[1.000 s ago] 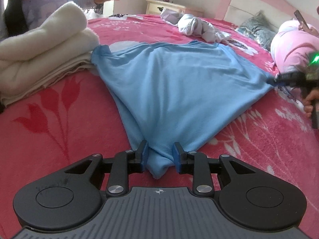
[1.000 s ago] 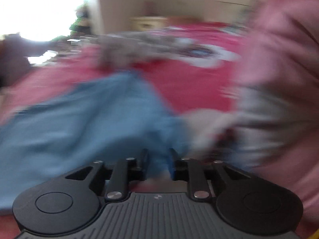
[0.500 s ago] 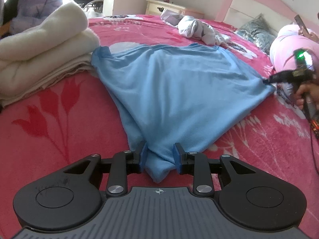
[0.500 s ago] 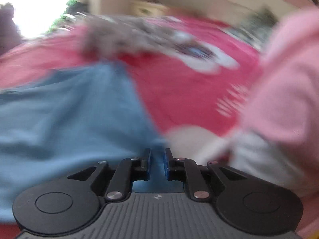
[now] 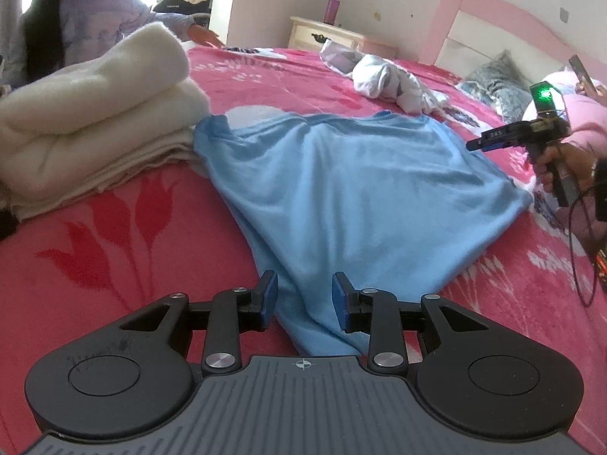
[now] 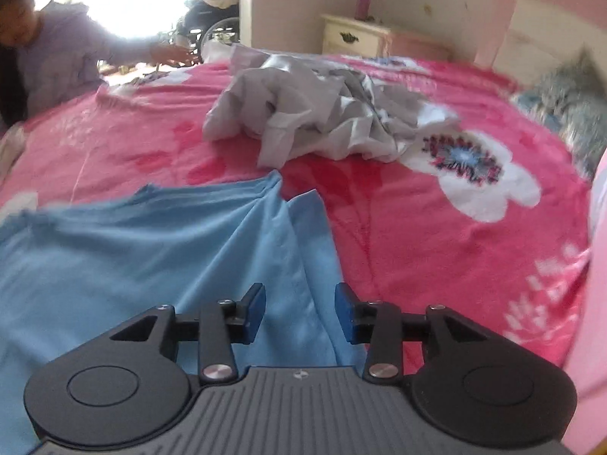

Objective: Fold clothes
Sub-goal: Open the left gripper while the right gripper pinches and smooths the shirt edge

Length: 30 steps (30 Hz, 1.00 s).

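Observation:
A light blue shirt lies spread on the pink flowered bed, with one corner running toward me. My left gripper is open, and that near corner lies loose between its blue pads. In the left wrist view my right gripper hovers just above the shirt's right edge, held by a hand. In its own view the right gripper is open over the blue shirt, with folds of cloth lying under the gap.
Folded white blankets are stacked at the shirt's left. A crumpled pale garment lies beyond the shirt. A person in lilac sits at the far left and a person in pink at the right. Nightstand and headboard stand behind.
Both grippers have opened and let go of the blue shirt. The right gripper has lifted off the shirt's right corner, and the cloth has settled on the bed.

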Motion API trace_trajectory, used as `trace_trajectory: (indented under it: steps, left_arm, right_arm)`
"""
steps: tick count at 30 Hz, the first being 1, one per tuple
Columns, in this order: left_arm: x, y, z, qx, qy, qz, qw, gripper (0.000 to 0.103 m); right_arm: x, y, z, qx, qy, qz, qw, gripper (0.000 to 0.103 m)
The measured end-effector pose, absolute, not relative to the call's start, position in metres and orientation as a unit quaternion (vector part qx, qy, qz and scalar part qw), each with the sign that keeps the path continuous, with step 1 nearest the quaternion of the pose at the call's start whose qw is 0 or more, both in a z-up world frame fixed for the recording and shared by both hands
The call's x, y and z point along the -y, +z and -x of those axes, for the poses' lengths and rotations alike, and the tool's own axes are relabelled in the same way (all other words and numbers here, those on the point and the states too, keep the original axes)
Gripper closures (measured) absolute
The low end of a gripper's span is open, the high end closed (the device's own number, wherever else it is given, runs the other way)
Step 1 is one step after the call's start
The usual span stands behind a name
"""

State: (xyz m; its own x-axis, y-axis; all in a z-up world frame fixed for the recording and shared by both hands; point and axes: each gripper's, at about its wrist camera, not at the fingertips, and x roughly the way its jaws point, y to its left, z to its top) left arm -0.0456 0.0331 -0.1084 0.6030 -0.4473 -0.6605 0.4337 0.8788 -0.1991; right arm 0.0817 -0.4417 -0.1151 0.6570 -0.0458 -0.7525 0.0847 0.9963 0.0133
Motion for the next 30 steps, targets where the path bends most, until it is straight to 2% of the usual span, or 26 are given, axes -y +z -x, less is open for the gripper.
trace_trajectory:
  steps: [1, 2, 3, 8, 13, 14, 15, 17, 19, 22, 25, 27, 28, 30]
  left_arm:
    - [-0.032, -0.109, 0.043, -0.371, -0.246, 0.009, 0.895, 0.072]
    - [-0.032, -0.110, 0.041, -0.370, -0.247, 0.009, 0.896, 0.072]
    - [-0.031, -0.111, 0.038, -0.368, -0.247, 0.008, 0.896, 0.072]
    - [-0.025, -0.117, 0.031, -0.361, -0.250, 0.000, 0.899, 0.072]
    - [-0.022, -0.121, 0.031, -0.355, -0.254, -0.014, 0.900, 0.071]
    - [-0.022, -0.121, 0.032, -0.354, -0.255, -0.016, 0.900, 0.071]
    - [-0.022, -0.122, 0.032, -0.353, -0.256, -0.017, 0.900, 0.070]
    - [-0.022, -0.122, 0.032, -0.352, -0.258, -0.019, 0.900, 0.070]
    - [-0.023, -0.122, 0.031, -0.352, -0.258, -0.018, 0.899, 0.070]
    - [-0.023, -0.123, 0.031, -0.350, -0.260, -0.018, 0.900, 0.070]
    - [-0.023, -0.123, 0.031, -0.348, -0.261, -0.022, 0.900, 0.069]
    - [-0.023, -0.123, 0.031, -0.347, -0.262, -0.024, 0.900, 0.069]
    - [-0.022, -0.123, 0.031, -0.347, -0.262, -0.025, 0.900, 0.069]
    - [-0.023, -0.123, 0.031, -0.347, -0.262, -0.026, 0.900, 0.069]
  right_arm:
    - [0.444, -0.118, -0.085, -0.422, -0.028, -0.029, 0.906, 0.072]
    - [0.444, -0.120, -0.086, -0.429, -0.024, -0.026, 0.903, 0.092]
    - [0.443, -0.120, -0.086, -0.429, -0.026, -0.019, 0.903, 0.099]
    - [0.436, -0.109, -0.074, -0.386, -0.048, 0.010, 0.921, 0.100]
    - [0.433, -0.128, -0.081, -0.386, -0.099, 0.045, 0.916, 0.100]
    - [0.433, -0.132, -0.083, -0.387, -0.110, 0.052, 0.914, 0.097]
    - [0.432, -0.136, -0.085, -0.387, -0.120, 0.059, 0.912, 0.080]
    - [0.433, -0.135, -0.085, -0.379, -0.149, 0.071, 0.911, 0.067]
    - [0.433, -0.131, -0.085, -0.367, -0.176, 0.090, 0.909, 0.072]
    - [0.431, -0.115, -0.083, -0.333, -0.185, 0.109, 0.918, 0.073]
    - [0.422, -0.108, -0.089, -0.331, -0.100, 0.097, 0.933, 0.076]
    - [0.412, -0.113, -0.100, -0.348, -0.036, 0.098, 0.931, 0.089]
    - [0.409, -0.119, -0.109, -0.367, -0.018, 0.098, 0.925, 0.090]
    - [0.417, -0.129, -0.126, -0.379, -0.037, 0.101, 0.919, 0.103]
